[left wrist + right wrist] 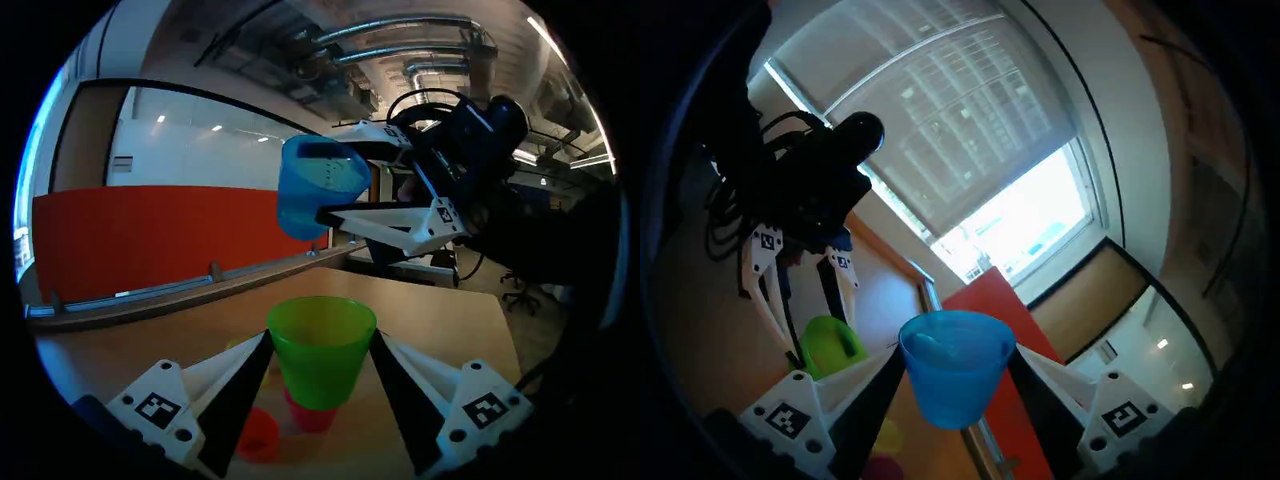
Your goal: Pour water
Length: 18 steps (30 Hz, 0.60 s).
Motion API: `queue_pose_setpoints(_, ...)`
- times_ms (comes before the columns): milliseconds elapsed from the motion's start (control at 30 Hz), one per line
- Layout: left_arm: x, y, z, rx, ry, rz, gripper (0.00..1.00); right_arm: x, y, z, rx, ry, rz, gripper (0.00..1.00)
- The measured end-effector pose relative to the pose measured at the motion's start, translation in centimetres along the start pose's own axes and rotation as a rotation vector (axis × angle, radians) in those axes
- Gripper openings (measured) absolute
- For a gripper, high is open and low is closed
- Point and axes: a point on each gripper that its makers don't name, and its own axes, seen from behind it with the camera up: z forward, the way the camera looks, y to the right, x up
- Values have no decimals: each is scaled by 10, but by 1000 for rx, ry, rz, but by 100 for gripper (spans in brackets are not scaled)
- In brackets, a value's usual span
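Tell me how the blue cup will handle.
The blue cup looks like thin plastic, so probably light and slightly squeezable. Its tapered, smooth wall might slip in the right claw. Being tilted, any water would likely spill.

Your green cup (322, 352) is smooth, slightly shiny plastic. Above the green cup, the blue cup (316, 196) is half-clear plastic; below it, the table (448, 320) looks like matt wood.

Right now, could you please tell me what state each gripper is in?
Left gripper: closed, holding the green cup.
Right gripper: closed, holding the blue cup.
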Motion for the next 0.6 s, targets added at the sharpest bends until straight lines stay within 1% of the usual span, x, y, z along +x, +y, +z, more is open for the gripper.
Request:
queue_pose_setpoints(367,3,-1,2,1,-1,4,86,-6,-3,5,6,-19,-105,91)
queue_pose_setpoints(600,4,2,4,-2,-1,6,86,-7,4,7,-12,-26,-158,91)
